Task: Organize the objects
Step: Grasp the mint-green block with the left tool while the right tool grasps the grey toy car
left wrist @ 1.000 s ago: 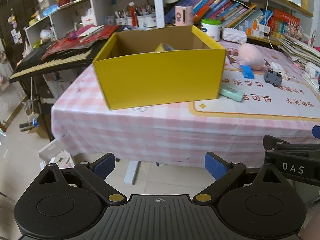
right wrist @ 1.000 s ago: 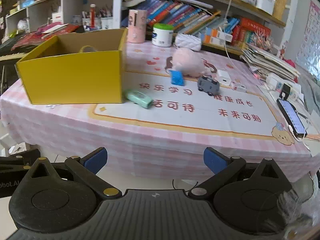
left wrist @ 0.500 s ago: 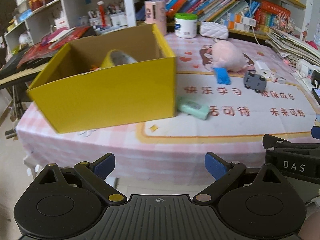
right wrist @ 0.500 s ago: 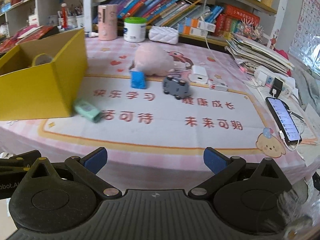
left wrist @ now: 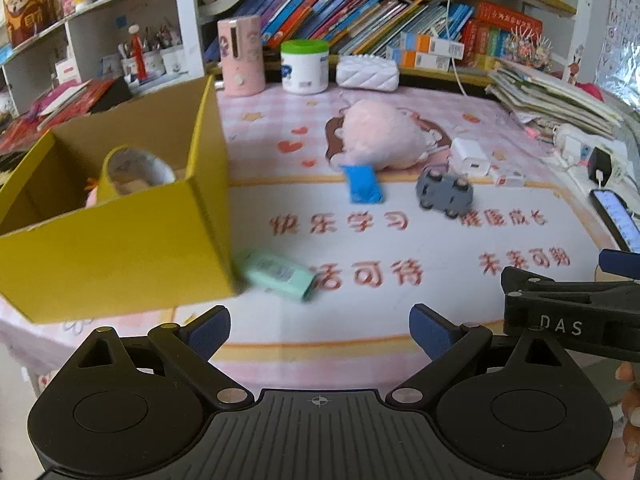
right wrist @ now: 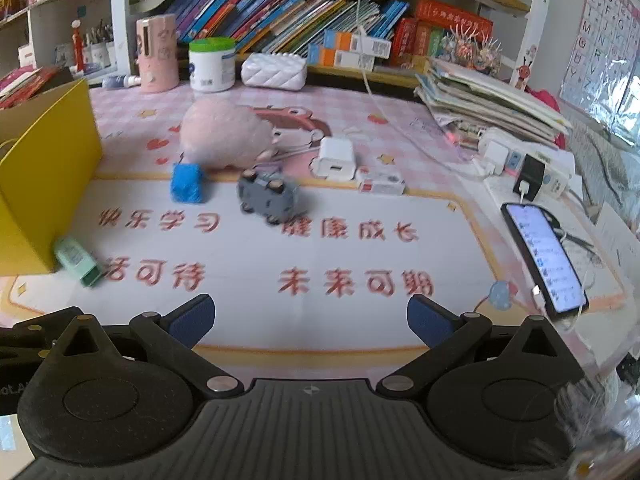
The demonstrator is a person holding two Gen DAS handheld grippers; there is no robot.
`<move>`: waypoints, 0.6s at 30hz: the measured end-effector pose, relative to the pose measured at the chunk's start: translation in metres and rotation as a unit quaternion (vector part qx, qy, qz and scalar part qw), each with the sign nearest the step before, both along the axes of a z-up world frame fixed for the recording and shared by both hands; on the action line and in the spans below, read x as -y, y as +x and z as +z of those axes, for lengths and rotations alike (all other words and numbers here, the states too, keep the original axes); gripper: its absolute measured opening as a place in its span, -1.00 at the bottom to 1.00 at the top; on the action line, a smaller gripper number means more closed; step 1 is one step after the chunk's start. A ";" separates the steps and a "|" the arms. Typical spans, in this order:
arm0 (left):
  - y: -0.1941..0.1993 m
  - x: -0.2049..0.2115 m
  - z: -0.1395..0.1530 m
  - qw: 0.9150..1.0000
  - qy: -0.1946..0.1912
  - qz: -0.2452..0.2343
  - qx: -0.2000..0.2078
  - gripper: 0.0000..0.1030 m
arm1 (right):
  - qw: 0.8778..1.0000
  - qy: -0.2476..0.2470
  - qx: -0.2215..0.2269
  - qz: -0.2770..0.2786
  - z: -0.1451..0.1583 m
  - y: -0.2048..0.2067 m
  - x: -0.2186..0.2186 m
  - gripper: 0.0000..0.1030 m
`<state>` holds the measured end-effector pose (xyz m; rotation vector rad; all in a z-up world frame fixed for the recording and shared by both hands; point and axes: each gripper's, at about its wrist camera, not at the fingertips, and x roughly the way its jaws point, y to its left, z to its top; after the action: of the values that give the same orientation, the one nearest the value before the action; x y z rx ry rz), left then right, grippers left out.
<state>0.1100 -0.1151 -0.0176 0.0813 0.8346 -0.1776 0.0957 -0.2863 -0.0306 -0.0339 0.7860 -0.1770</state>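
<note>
A yellow box (left wrist: 116, 248) stands at the table's left and holds a tape roll (left wrist: 138, 168); the box also shows in the right wrist view (right wrist: 44, 184). On the mat lie a mint green tube (left wrist: 278, 274) beside the box corner, a blue toy car (left wrist: 364, 184), a grey toy car (left wrist: 444, 194) and a pink plush (left wrist: 380, 134). The right wrist view shows the tube (right wrist: 78, 262), blue car (right wrist: 186, 182), grey car (right wrist: 266, 196) and plush (right wrist: 226, 134). My left gripper (left wrist: 320, 330) and right gripper (right wrist: 308, 322) are open and empty over the table's front edge.
A white charger (right wrist: 336, 158), a small white box (right wrist: 380, 182), a phone (right wrist: 544, 256) on a cable and a power strip (right wrist: 528, 164) lie at the right. Stacked papers (right wrist: 488, 100), a pink cup (right wrist: 156, 54), a white jar (right wrist: 212, 64) and bookshelves stand behind.
Both grippers have moved forward and rightward toward the table; the box has slid to the left of both views and the toys appear closer. Both stay open.
</note>
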 end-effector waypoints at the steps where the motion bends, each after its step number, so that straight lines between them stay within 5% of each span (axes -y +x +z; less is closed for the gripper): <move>1: 0.002 0.003 0.000 1.000 -0.001 0.001 0.005 0.88 | 1.000 0.000 0.004 0.001 0.000 0.002 0.004 1.00; 5: 0.008 0.016 -0.004 1.000 -0.007 0.007 0.016 0.84 | 1.000 0.006 0.021 0.012 -0.002 0.011 0.020 1.00; 10: 0.019 0.026 -0.010 1.000 -0.010 0.018 -0.002 0.55 | 0.999 0.030 0.035 0.023 -0.006 0.025 0.037 1.00; 15: 0.038 0.028 -0.012 0.998 0.004 0.059 -0.003 0.54 | 0.997 0.035 0.045 0.044 0.002 0.038 0.044 0.99; 18: 0.047 0.024 -0.018 0.996 0.008 0.093 -0.017 0.32 | 0.997 0.035 0.046 0.054 0.005 0.047 0.048 0.99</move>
<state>0.1570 -0.1388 -0.0355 0.0148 0.8723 0.0019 0.1429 -0.3340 -0.0256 -0.0021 0.6954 -0.0481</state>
